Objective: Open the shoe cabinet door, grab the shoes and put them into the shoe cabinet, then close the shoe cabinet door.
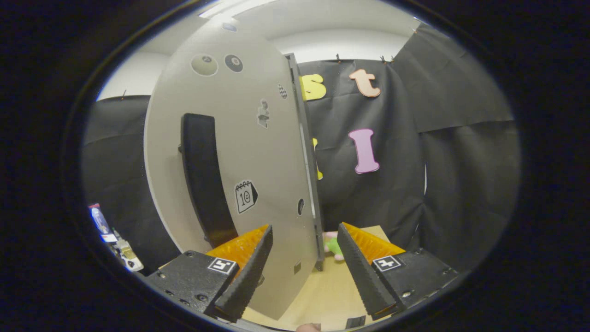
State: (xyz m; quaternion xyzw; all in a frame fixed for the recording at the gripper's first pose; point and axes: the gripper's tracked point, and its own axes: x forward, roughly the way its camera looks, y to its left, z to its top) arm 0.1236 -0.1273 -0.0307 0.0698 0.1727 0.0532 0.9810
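Observation:
The shoe cabinet's pale grey door (pixel 258 152) rises close in front of me, with a long black handle (pixel 203 180) and a few stickers on its face. Its narrow side edge (pixel 308 152) runs down between my fingers. My gripper (pixel 305 228) is open: the left finger (pixel 251 267) lies in front of the door's face and the right finger (pixel 362 272) stands apart on the other side of the edge. A small pink and green thing (pixel 332 244), perhaps a shoe, lies on the table just beyond the door's foot, half hidden by it.
The light wooden tabletop (pixel 322 290) stretches under my fingers. Black cloth wall (pixel 438 175) closes the space behind and to the right. Some small items (pixel 113 237) stand low beyond the left finger. Part of a person's finger (pixel 309 327) shows at the bottom.

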